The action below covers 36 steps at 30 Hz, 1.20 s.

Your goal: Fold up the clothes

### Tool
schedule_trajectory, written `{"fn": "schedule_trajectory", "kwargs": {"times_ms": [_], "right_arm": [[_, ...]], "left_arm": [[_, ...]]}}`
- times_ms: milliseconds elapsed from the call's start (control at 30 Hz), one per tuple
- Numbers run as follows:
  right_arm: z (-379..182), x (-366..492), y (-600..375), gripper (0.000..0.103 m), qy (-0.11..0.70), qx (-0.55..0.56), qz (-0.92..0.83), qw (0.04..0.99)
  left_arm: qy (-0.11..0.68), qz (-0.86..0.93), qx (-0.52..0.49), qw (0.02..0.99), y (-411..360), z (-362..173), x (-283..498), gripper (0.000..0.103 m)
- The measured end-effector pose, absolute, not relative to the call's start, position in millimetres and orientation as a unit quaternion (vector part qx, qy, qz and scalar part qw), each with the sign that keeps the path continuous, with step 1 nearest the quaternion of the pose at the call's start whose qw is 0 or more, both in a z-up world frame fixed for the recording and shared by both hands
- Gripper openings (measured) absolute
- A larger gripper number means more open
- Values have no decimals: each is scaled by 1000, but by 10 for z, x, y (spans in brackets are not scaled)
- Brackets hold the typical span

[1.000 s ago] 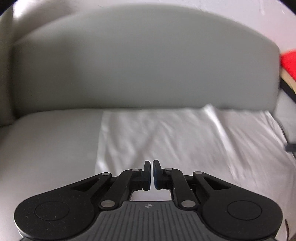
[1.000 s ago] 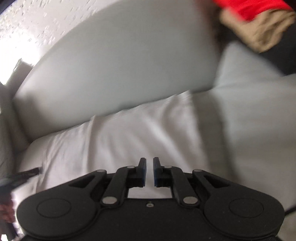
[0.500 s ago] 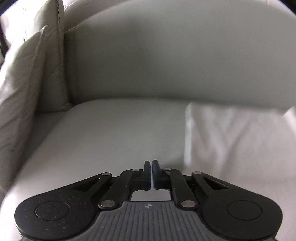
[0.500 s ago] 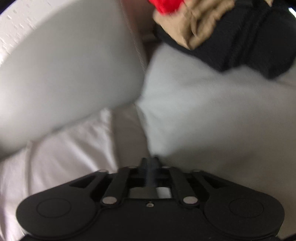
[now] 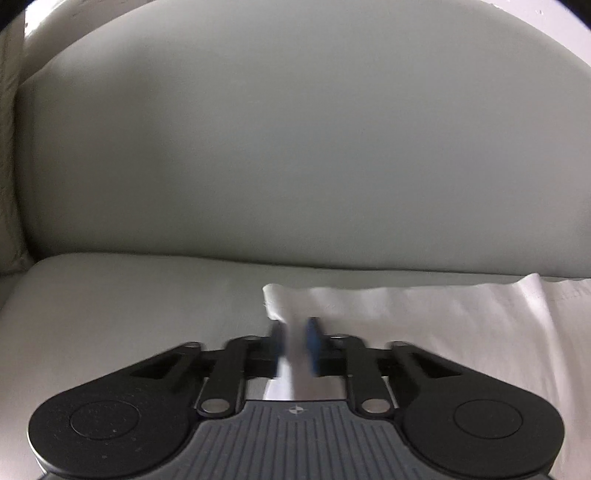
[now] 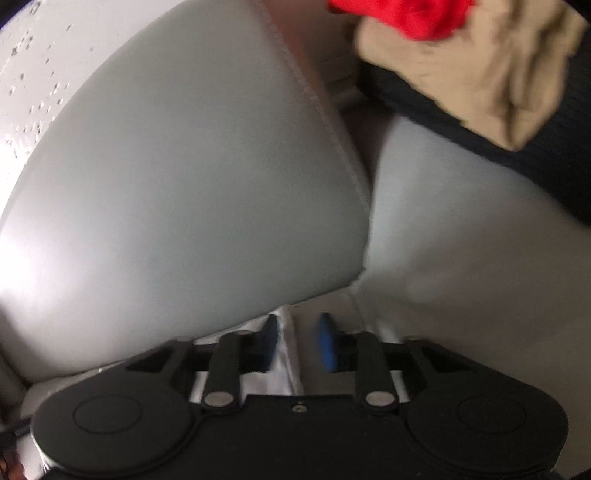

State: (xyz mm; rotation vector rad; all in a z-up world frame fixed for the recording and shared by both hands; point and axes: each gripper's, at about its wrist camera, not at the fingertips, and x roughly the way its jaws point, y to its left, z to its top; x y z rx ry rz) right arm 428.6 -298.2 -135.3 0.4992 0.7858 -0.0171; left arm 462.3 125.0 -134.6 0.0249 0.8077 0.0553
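Observation:
A white garment [image 5: 443,325] lies flat on the grey sofa seat [image 5: 129,314], its far left corner just ahead of my left gripper [image 5: 294,341]. The left gripper is open, its fingers astride that corner's edge; motion blur hides any contact. In the right wrist view my right gripper [image 6: 295,341] is open low over the garment's far right corner [image 6: 286,354], where the seat meets the back cushion [image 6: 203,184]. A fold of white cloth lies between its fingers.
The sofa's grey back cushion [image 5: 295,147] rises right behind the garment. A pale pillow [image 5: 7,184] stands at the left end. To the right, a pile of red [image 6: 406,14], tan [image 6: 498,74] and black [image 6: 517,147] clothes lies on the adjoining seat cushion [image 6: 480,277].
Both grippers were shut and have opened. The left one swung back right onto the garment's left corner. The right one dropped to the right corner by the back cushion.

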Motion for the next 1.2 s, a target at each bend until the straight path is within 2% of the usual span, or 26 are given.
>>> {"fn": "schedule_trajectory", "kwargs": {"times_ms": [100,133,233,367,433,467,500,533,700,833,933,967,1000,1067,1200], "right_arm": [[-1369,4278,-2885,14,380,210,19,901],[-1367,4258,-2847,5,375,186,11,908],[-1356,4166,-2710,4,344,102,-42,932],[-1420,4108,-2626,4,332,69,-90,936],[-1407,4091,-2621,5,337,68,-103,933],[-1400,4082,-2618,7,340,67,-110,932],[-1394,4073,-2615,18,342,67,-116,930],[-1384,4060,-2616,21,344,67,-122,928],[-1073,3614,-2826,21,334,134,-106,927],[-958,3327,-2760,21,357,203,-4,912],[-1110,3277,-2623,21,412,236,50,879],[-1173,3242,-2615,21,425,242,46,871],[-1239,3199,-2611,19,438,248,42,863],[-1436,2954,-2755,2,457,210,-6,864],[-1594,2725,-3052,0,462,131,-96,872]], "left_arm": [[382,33,61,922,1219,-1385,4646,2],[377,38,83,922,1210,-1401,4641,2],[369,66,134,917,1142,-1459,4628,3],[374,90,156,910,1097,-1529,4654,4],[367,101,173,908,1065,-1480,4617,12],[364,108,182,907,1054,-1457,4596,13],[366,128,184,903,1111,-1450,4553,13],[374,152,173,898,1256,-1424,4513,13],[380,186,80,903,1874,-1153,4012,12],[361,46,13,931,1765,-958,3557,13],[391,-5,-19,920,1564,-1042,3408,13],[410,10,-1,912,1530,-1114,3371,12],[430,26,17,902,1499,-1188,3333,8],[456,73,82,883,1549,-1359,3224,8],[456,128,177,863,1675,-1439,3040,8]]}}
